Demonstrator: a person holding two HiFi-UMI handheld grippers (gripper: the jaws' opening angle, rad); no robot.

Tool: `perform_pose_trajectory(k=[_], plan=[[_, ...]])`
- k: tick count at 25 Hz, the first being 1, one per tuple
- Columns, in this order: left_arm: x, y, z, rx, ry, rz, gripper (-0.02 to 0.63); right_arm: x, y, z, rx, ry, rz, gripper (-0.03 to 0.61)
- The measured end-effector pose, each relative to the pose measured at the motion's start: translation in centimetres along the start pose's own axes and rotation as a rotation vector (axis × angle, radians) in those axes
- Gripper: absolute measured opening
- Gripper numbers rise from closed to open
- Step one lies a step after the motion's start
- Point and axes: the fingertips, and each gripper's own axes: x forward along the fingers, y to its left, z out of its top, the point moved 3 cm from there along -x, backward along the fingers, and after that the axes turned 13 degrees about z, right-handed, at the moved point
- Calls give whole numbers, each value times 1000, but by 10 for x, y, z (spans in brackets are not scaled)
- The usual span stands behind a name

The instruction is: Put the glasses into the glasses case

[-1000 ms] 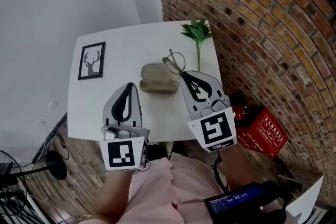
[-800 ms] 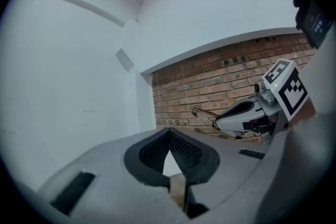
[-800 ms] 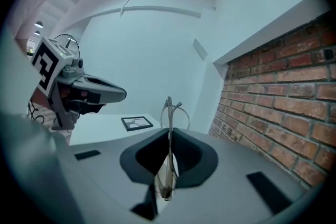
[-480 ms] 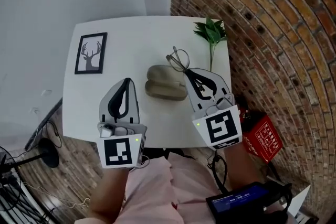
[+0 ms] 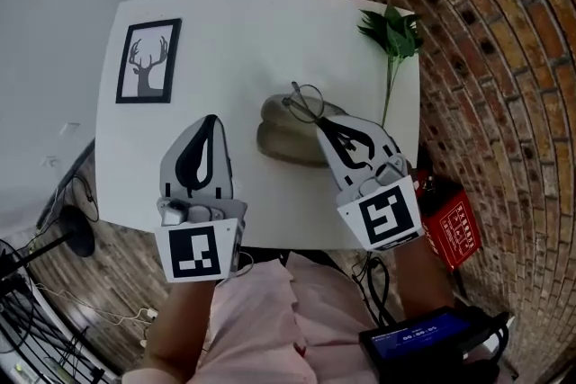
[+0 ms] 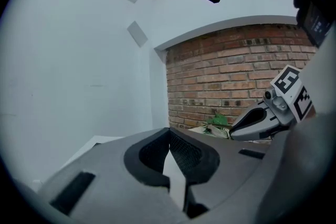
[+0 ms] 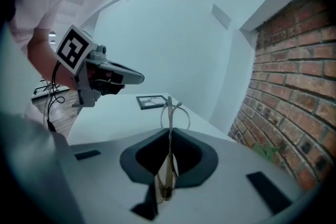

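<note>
A grey-olive glasses case point(image 5: 281, 142) lies at the middle of the white table point(image 5: 234, 31); two rounded halves of it show. My right gripper point(image 5: 321, 122) is shut on thin wire-rimmed glasses point(image 5: 304, 102), which hang over the case's right end. In the right gripper view the glasses point(image 7: 170, 113) stand edge-on, their folded part pinched in the right gripper point(image 7: 169, 134). My left gripper point(image 5: 211, 119) hovers left of the case, shut with nothing in it; in its own view the left gripper point(image 6: 169, 132) has its tips together, and the table shows through the gap beneath them.
A framed deer picture point(image 5: 144, 60) lies at the table's far left. A green plant sprig point(image 5: 392, 30) lies at the far right, next to the brick wall point(image 5: 486, 58). A red box point(image 5: 453, 224) sits on the floor to the right. Cables point(image 5: 36, 301) lie on the floor at the left.
Both grippers have come down toward the table. The glasses, earlier above the case's far right corner, now hang over its right end. The left gripper stays shut.
</note>
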Motion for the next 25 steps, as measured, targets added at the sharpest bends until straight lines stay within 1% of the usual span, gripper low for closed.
perform_pose_trajectory(k=[2, 7, 11, 25], plan=[[4, 3, -8, -4, 17, 1, 9, 6, 3, -7, -23, 23, 34, 18], [11, 5, -25, -15, 49, 6, 9, 18, 12, -24, 11, 59, 87, 18], [13, 4, -34, -20, 66, 7, 9, 24, 17, -37, -27, 131, 134, 18], [8, 11, -49, -20, 106, 18, 9, 40, 38, -54, -93, 190, 197, 18]])
